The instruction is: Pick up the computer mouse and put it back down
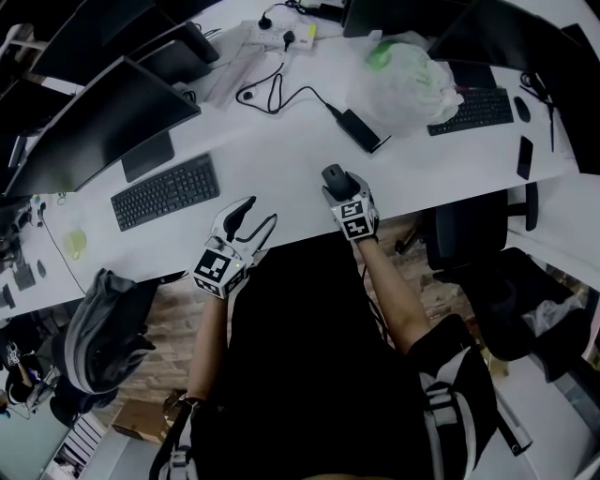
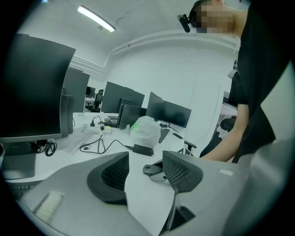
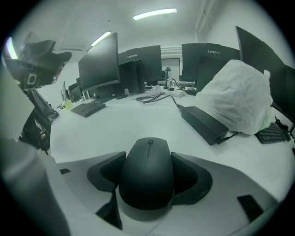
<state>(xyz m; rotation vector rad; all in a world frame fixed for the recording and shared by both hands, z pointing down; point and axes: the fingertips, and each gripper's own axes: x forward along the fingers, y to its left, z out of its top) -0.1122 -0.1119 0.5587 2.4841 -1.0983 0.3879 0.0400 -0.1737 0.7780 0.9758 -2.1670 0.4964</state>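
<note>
White office desk (image 1: pixel 281 159), mouse (image 3: pixel 147 168) sitting near the front edge with the right gripper (image 3: pixel 148 177) closed snug against both its sides. That rounded, slick shell could squirt out forward on the lift. Meanwhile the left gripper (image 2: pixel 145 171) hangs open, empty.

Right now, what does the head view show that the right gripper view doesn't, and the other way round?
Only the head view: the left gripper, open at the desk's near edge, and the office chair. Only the right gripper view: the ceiling lights and the right gripper's jaws closed against the mouse's sides. Both: the mouse, white bag, power adapter and keyboard.
</note>
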